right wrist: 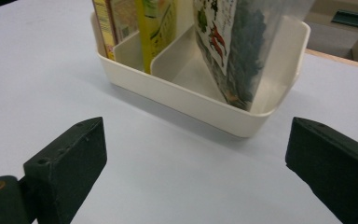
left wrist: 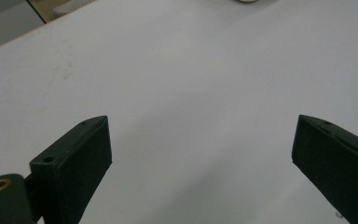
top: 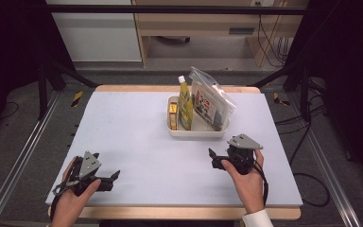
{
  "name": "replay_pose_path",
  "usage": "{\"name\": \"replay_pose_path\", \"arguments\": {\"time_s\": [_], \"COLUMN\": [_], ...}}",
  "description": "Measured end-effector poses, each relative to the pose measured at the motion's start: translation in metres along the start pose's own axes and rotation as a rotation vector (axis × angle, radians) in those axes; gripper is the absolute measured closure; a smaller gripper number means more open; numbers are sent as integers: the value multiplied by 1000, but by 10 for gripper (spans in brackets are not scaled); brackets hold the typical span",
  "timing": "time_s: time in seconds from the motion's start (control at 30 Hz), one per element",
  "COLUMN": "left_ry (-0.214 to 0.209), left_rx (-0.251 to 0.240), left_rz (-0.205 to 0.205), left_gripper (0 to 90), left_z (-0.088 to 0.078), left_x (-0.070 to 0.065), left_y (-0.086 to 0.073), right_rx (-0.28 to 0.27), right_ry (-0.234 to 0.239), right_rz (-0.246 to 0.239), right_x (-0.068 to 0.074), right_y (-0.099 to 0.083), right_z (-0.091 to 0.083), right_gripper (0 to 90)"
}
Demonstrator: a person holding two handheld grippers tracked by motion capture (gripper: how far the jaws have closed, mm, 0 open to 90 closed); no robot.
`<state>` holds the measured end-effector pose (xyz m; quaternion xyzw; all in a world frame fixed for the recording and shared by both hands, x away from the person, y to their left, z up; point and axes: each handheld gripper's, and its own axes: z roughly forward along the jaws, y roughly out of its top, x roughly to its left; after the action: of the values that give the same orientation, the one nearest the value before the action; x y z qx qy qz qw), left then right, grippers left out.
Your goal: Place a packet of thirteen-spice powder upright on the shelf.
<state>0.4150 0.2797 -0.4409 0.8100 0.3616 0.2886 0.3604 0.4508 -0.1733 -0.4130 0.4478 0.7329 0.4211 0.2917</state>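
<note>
Right gripper is held low over the surface, fingers spread wide, nothing pinched between them; in the right gripper view the gap between the fingers is seen to face the white divided tray, which is near but not touched. Left gripper is held at the near left of the surface, fingers also spread apart and empty, with bare white surface seen ahead of them in the left gripper view. Each gripper is gripped by a hand, right hand with a white cuff at the wrist, left hand at the near edge. The tray is set toward the far middle of the surface, split into compartments. A clear zip bag of dark dried contents is leaned tilted in the right compartment, label printed with red chilli pictures and dark writing too small to read. A yellow-green squeeze bottle with a white cap is stood upright in the middle compartment, label text not legible. A small yellow box is stood in the left compartment, print unreadable. A wooden edge is seen along the near and far sides of the surface.
</note>
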Motion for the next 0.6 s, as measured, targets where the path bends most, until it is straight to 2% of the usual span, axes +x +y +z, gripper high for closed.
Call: {"name": "replay_pose_path", "arguments": {"time_s": [0.43, 0.6], "left_ry": [5, 7], "left_rx": [3, 1], "left_rz": [-6, -6], "left_gripper": [45, 45], "left_z": [0, -1], "left_x": [2, 3], "left_y": [-1, -1], "right_rx": [29, 59], "right_ry": [-20, -25], "right_rz": [31, 29], "right_x": [-19, -27], "right_y": [-7, -13], "right_z": [-3, -2], "right_gripper": [54, 55]}}
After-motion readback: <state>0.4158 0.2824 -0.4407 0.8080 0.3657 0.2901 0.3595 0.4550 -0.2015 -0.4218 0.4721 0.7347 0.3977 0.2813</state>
